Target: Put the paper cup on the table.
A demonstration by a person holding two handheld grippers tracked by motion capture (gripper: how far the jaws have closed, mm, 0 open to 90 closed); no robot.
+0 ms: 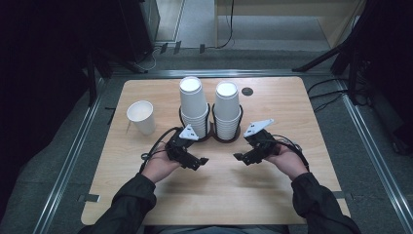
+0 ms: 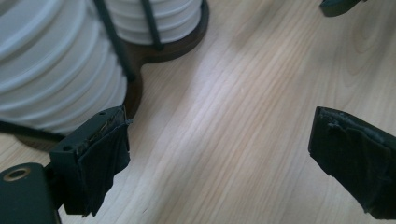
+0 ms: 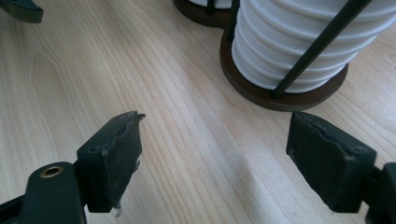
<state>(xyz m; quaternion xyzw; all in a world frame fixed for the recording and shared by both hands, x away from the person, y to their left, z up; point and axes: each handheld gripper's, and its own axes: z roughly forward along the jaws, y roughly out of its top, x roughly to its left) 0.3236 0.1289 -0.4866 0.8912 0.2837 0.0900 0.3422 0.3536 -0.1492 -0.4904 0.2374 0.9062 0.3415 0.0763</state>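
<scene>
Resting low over the wooden table (image 1: 146,195), the left gripper (image 1: 202,161) and the right gripper (image 1: 237,157) are held near the table's middle, their tips turned toward each other with a gap of bare wood between them. Both are released: in each gripper view the two black jaws stand wide apart with nothing between them but the table's grain.

Just beyond the grippers, two stacks of white paper cups are set side by side in a dark wooden cup holder (image 1: 214,138) with thin black upright rods. The left cup stack (image 1: 193,105) stands just behind the left gripper, and the right cup stack (image 1: 227,109) just behind and to the left of the right gripper. In the left gripper view the ribbed rims of the near stack (image 2: 51,70) are seen close above the left jaw, apart from it; in the right gripper view the other stack (image 3: 299,42) is seen beyond the right jaw, also untouched.

A single white paper cup (image 1: 141,117) stands upright and alone toward the table's left edge, well apart from both grippers. The grippers are held by a person's hands, with dark sleeves (image 1: 131,200) entering from the bottom.
</scene>
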